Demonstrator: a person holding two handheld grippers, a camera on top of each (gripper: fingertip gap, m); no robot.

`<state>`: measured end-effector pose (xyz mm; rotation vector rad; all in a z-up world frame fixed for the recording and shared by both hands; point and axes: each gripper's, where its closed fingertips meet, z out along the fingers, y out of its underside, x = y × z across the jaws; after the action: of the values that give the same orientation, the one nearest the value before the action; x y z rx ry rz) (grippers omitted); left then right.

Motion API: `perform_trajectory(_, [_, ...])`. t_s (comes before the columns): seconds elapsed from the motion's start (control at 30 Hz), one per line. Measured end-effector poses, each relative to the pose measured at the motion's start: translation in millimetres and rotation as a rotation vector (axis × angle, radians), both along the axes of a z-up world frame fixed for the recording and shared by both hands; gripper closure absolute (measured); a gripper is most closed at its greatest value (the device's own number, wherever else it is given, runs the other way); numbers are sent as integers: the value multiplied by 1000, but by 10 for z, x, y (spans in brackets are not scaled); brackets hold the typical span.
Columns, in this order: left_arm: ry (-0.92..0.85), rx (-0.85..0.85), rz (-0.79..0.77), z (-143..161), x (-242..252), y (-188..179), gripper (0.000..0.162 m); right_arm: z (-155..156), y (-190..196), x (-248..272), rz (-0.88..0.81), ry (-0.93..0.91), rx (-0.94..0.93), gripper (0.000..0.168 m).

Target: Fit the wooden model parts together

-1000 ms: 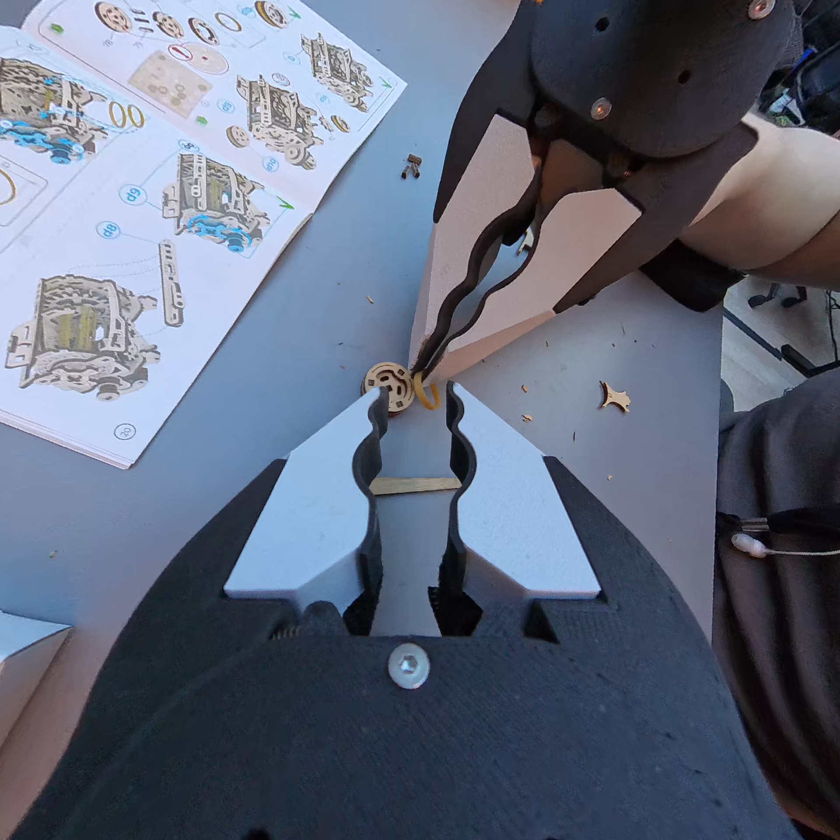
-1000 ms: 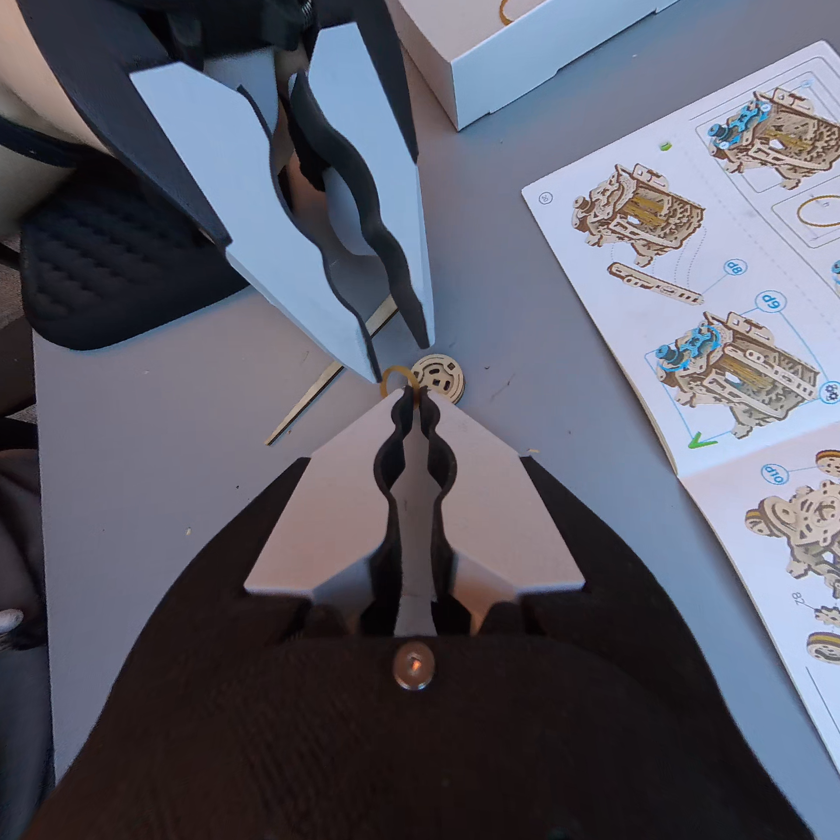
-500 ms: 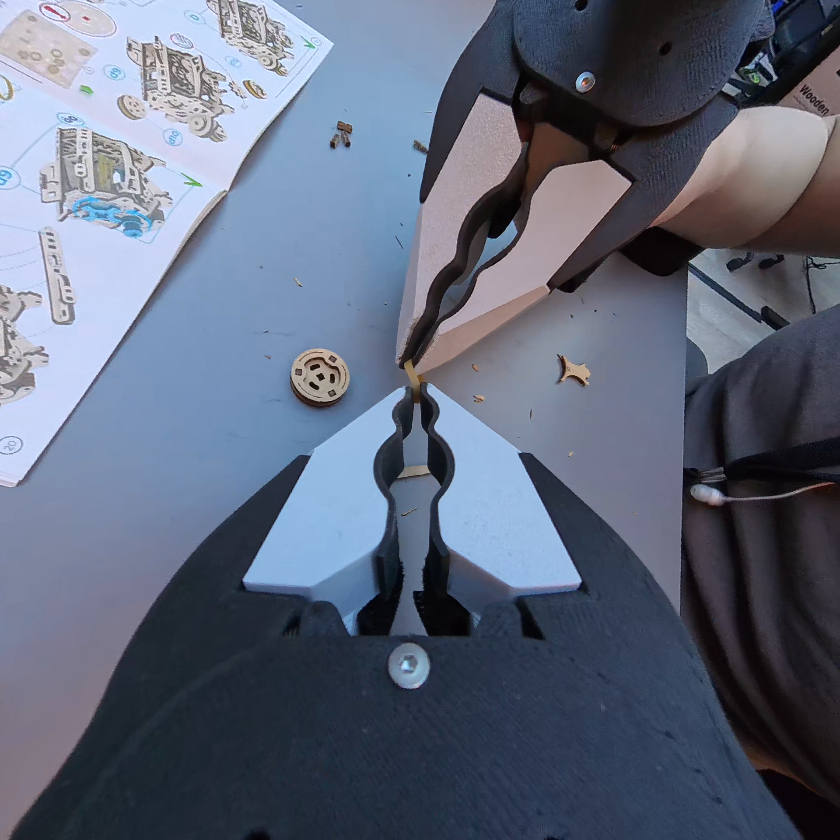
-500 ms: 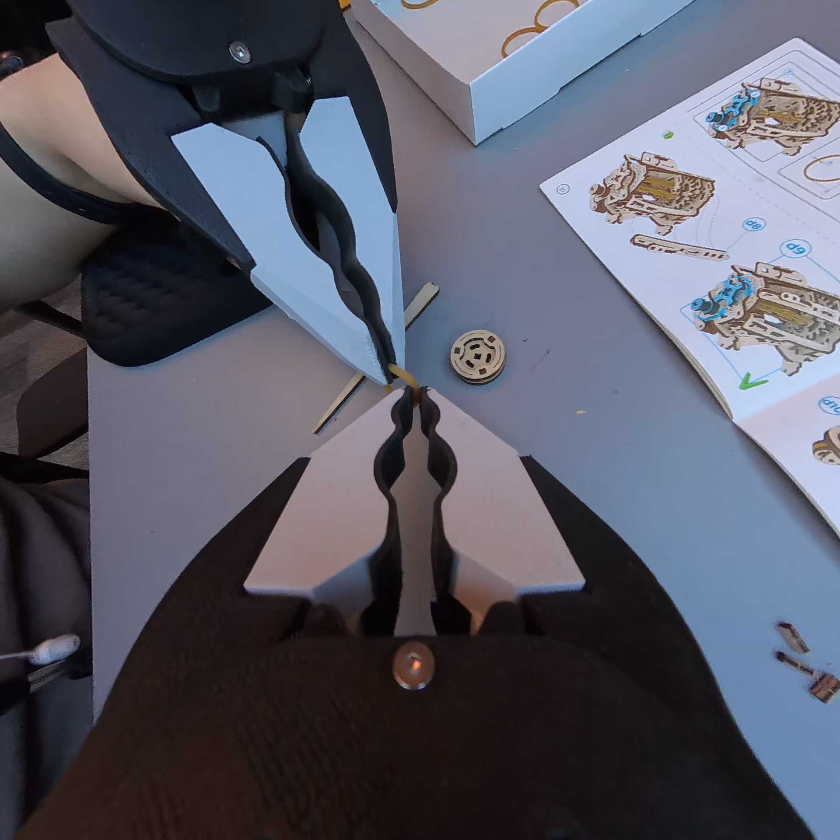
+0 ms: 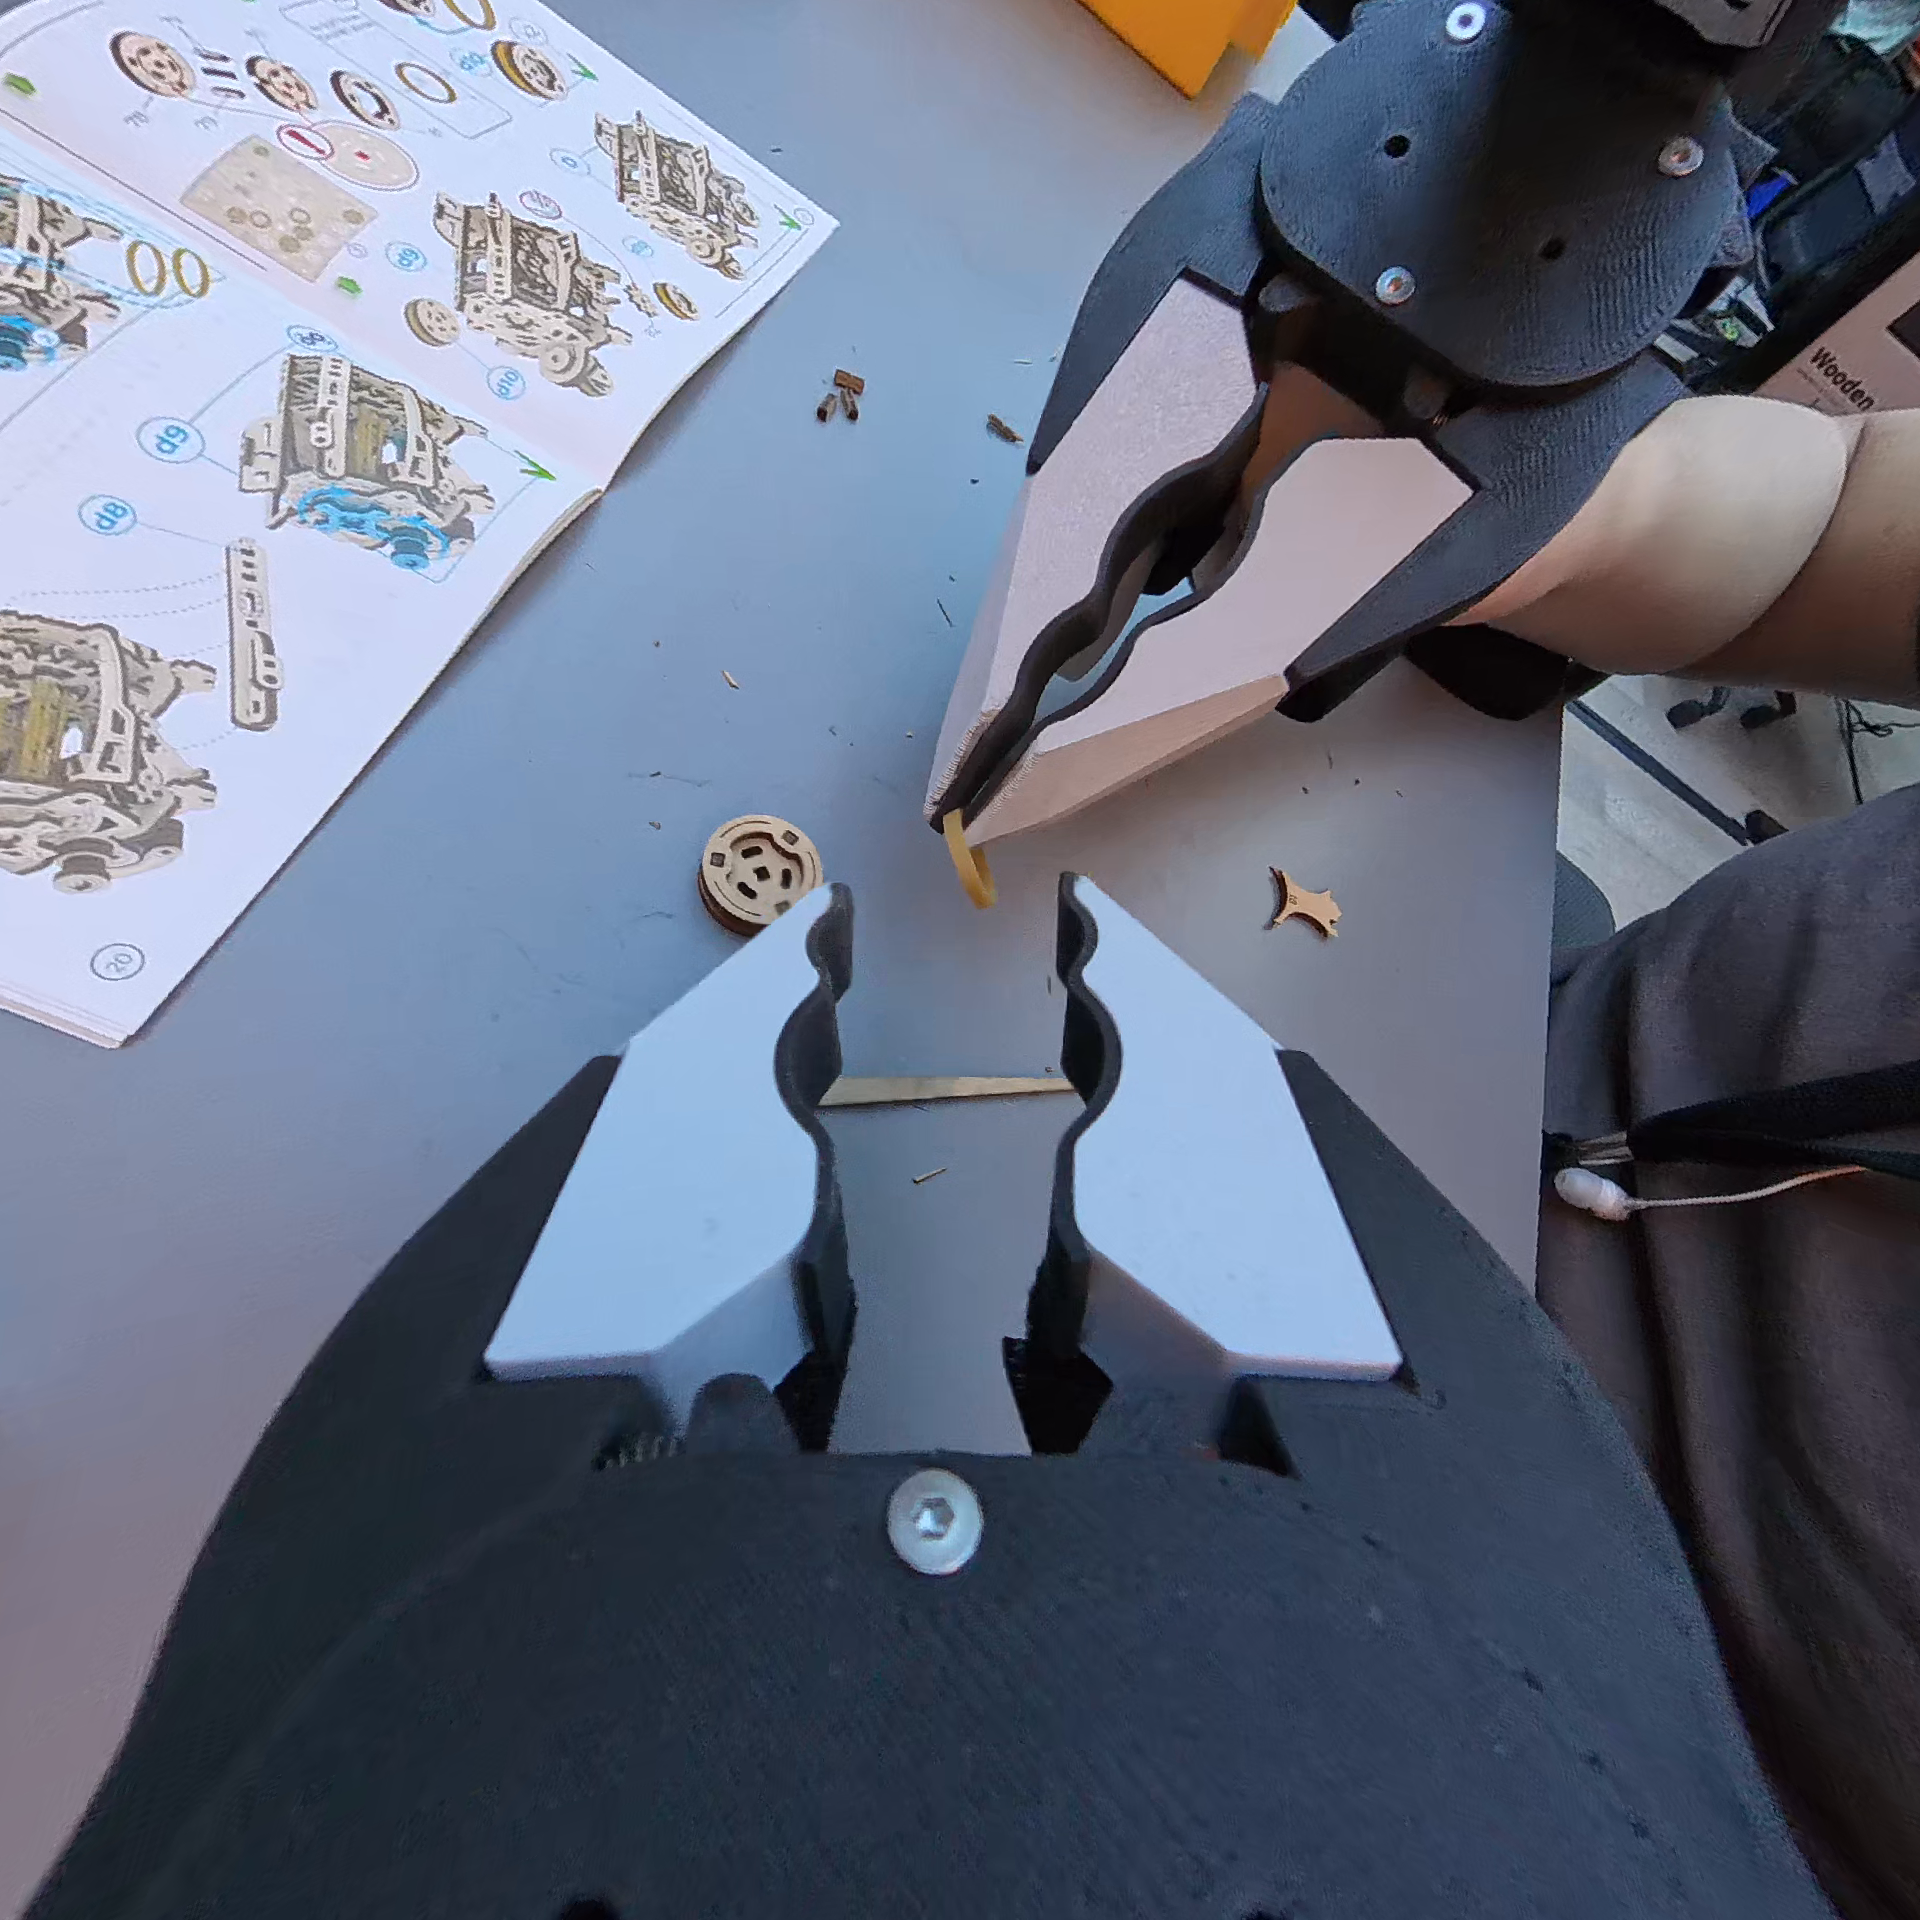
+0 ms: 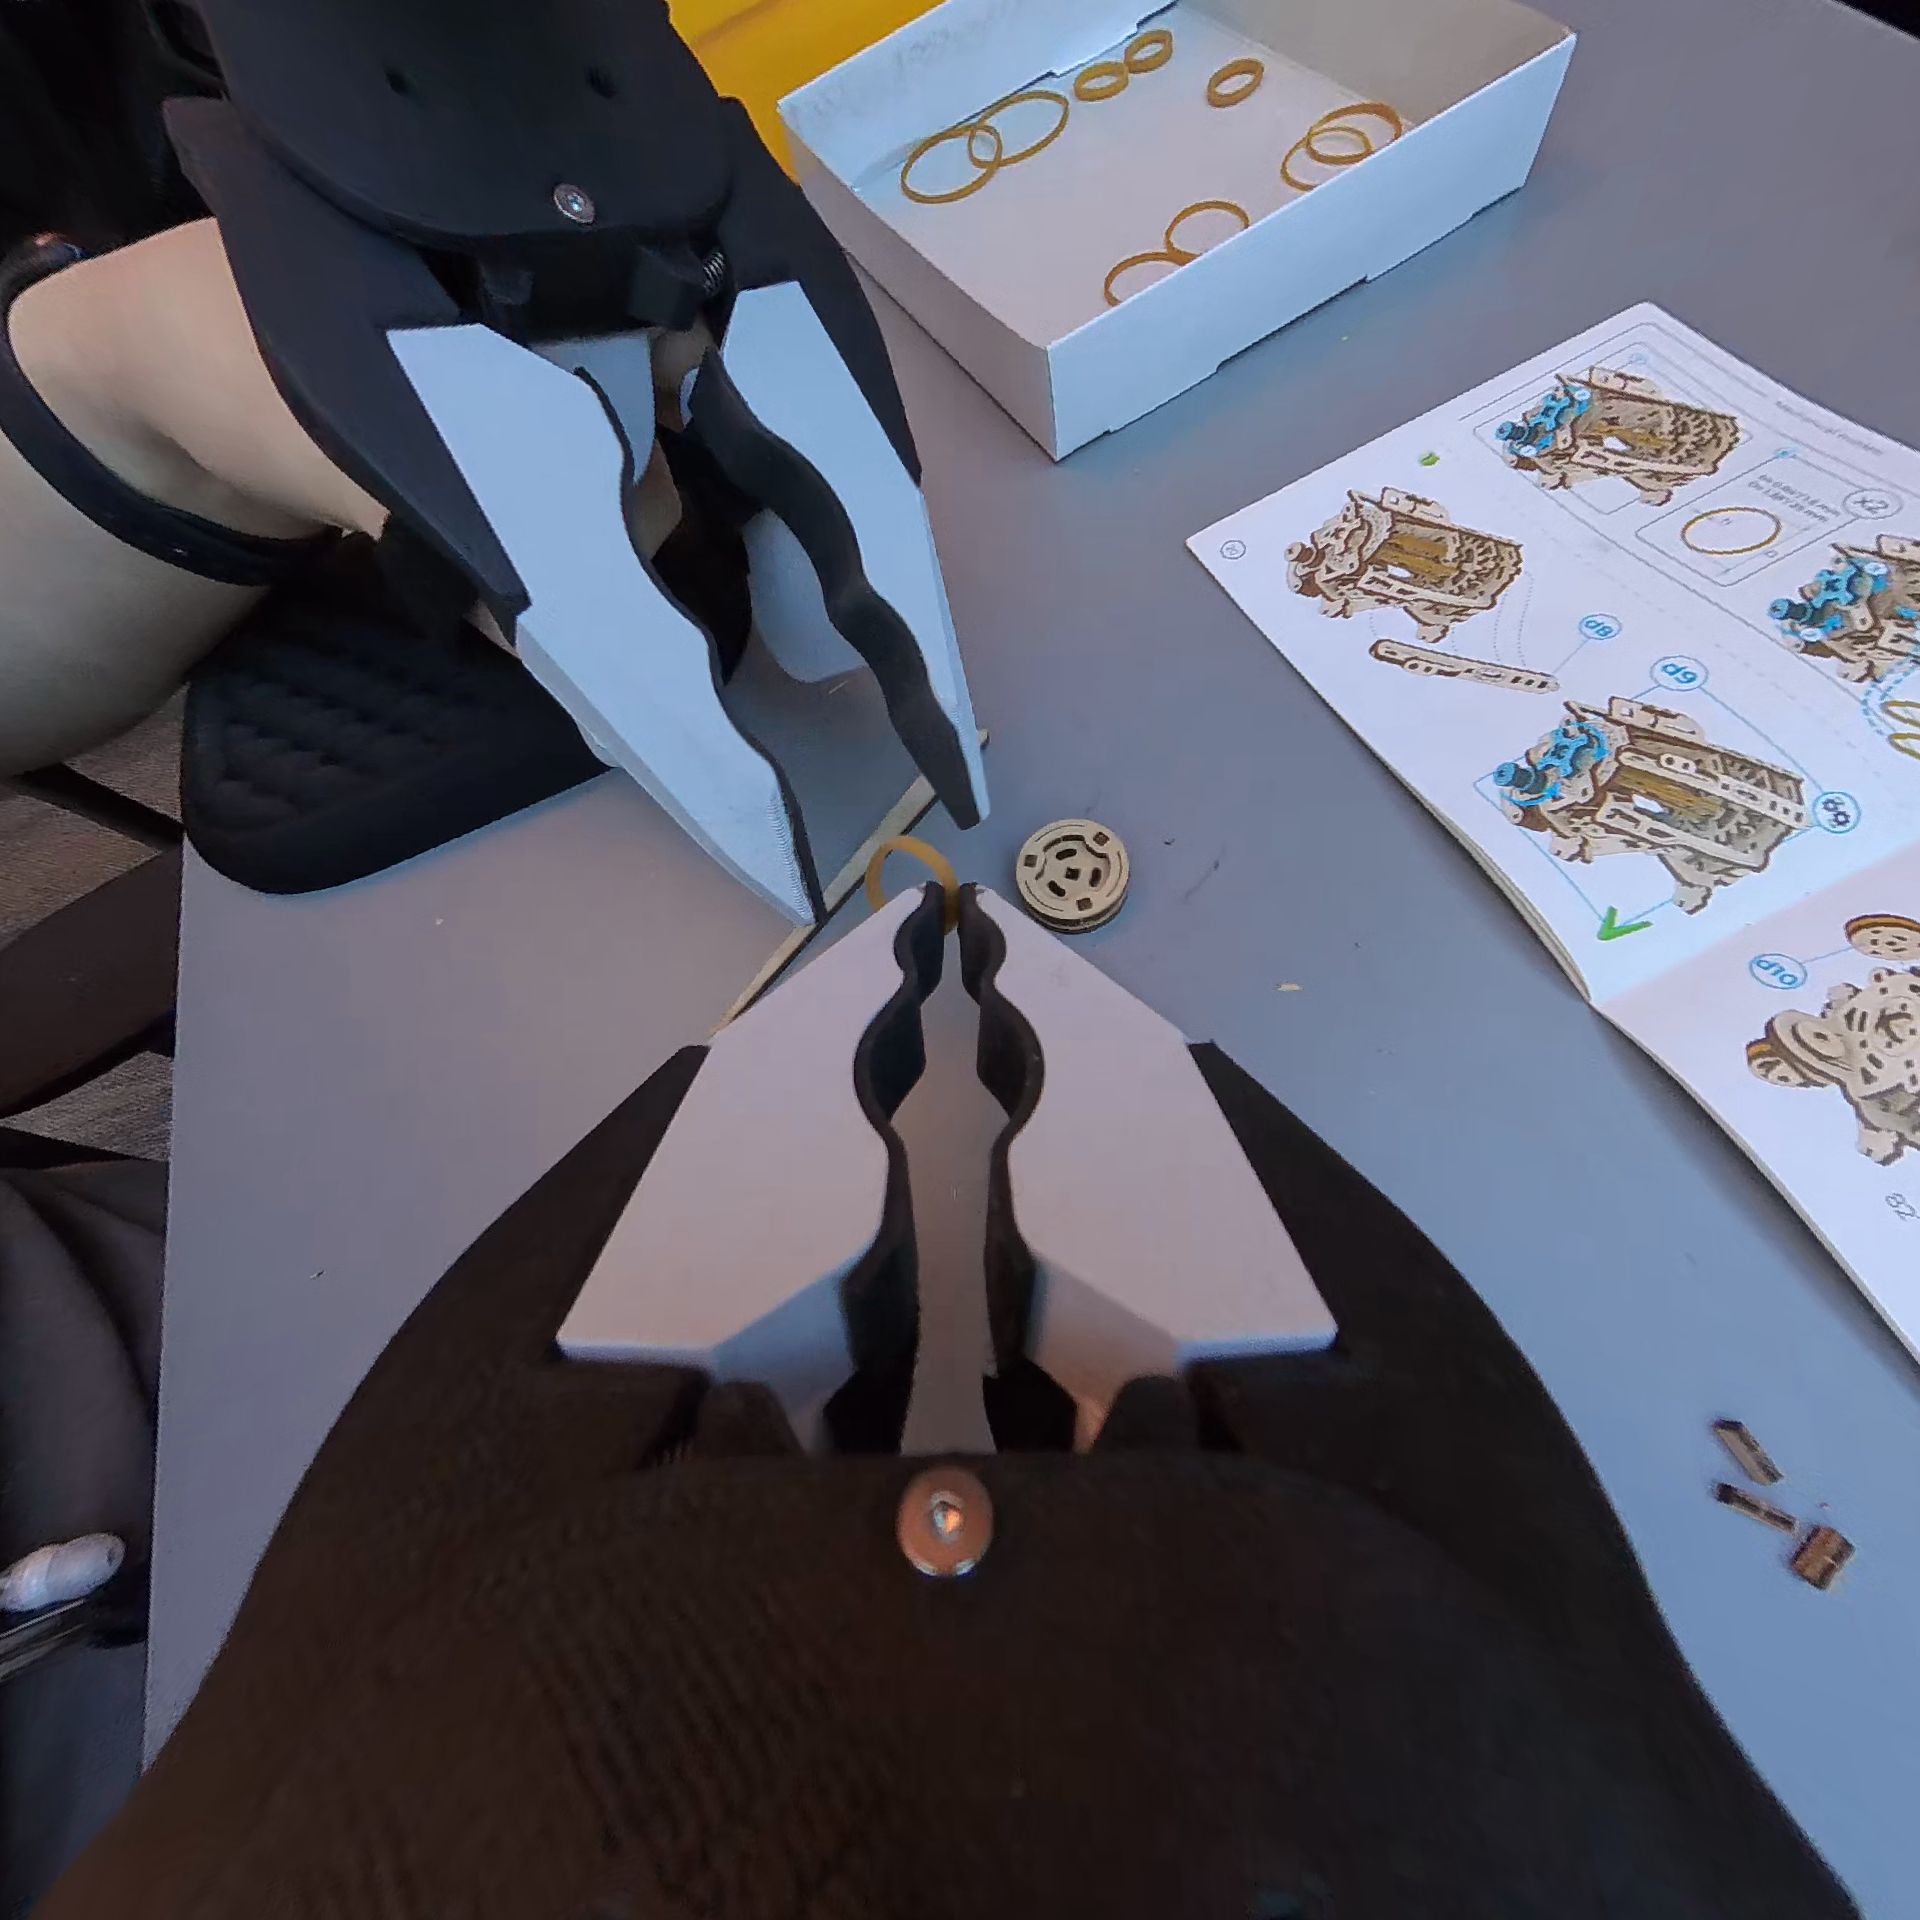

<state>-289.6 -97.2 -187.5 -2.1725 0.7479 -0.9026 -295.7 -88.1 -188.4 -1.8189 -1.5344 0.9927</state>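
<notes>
Yellow and thin, a small rubber band [image 6: 911, 871] hung pinched at the pressed-together tips of the right hand-held gripper [image 6: 943, 902], which entered the left wrist view from the upper right [image 5: 958, 805], the band dangling below its tips [image 5: 971, 868]. The left hand-held gripper [image 5: 951, 909] stood spread wide, its pale fingers [image 5: 717, 1122] holding nothing, the band just ahead of the gap between them. A round, slotted wooden disc [image 5: 758, 871] lay flat on the grey worktop [image 5: 540, 831], just beside the left finger's tip. In the right wrist view the disc [image 6: 1072, 876] sat near centre frame, right of the band. An open illustrated instruction booklet [image 6: 1621, 727] lay at right, and a white cardboard tray [image 6: 1164, 364] of more bands at upper right.
</notes>
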Motion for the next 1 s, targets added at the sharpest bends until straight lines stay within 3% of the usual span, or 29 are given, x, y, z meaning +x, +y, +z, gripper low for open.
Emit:
perform_trajectory(0.43, [17,-38,-69,-78,93,-24,162,45,6,6,11,28,49,168])
perform_trajectory(0.63, [30,-49,-46,-91,35,48,162,-7,102,32,-8,5,58,168])
perform_trajectory(0.73, [68,-10,5,-77,-105,152,143,-26,216,56,-39,-8,82,168])
perform_trajectory(1.0, [17,-60,62,-71,-179,304,134,-122,282,-36,-23,-63,149,168])
